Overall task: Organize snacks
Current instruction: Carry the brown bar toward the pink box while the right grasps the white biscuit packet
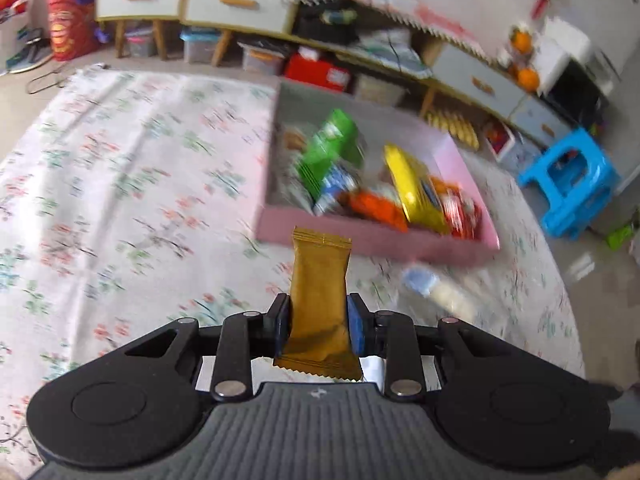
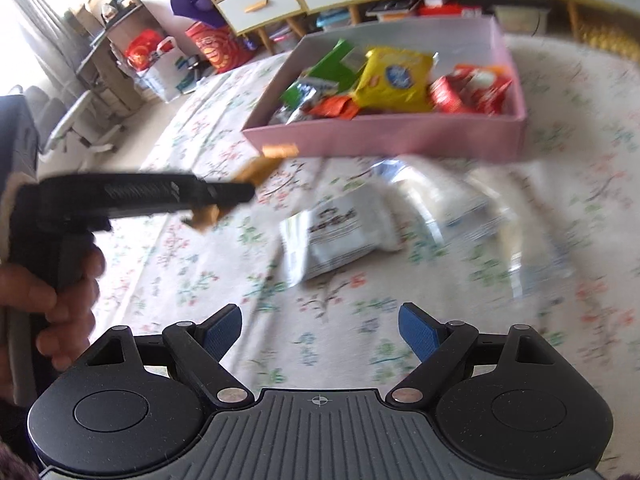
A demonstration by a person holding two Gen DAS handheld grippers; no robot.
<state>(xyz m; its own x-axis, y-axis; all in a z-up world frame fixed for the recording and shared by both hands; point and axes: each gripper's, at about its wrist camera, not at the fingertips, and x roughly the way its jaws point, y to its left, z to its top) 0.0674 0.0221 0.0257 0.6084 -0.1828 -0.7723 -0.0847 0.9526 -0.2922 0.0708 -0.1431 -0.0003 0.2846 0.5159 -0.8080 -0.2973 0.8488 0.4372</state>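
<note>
My left gripper is shut on a gold snack packet that stands upright between the pads, above the flowered cloth and short of the pink box. The box holds several snacks: a green pack, a yellow bag, orange and red packs. In the right wrist view the left gripper shows from the side with the gold packet held in it. My right gripper is open over the cloth, nothing between its fingers. A white snack bag lies ahead of it, beside a clear bag.
The flowered cloth covers the table. A blue-and-white packet lies on it near the box's front corner. Behind are drawer cabinets, storage bins, a blue stool and red bags. A hand grips the left tool.
</note>
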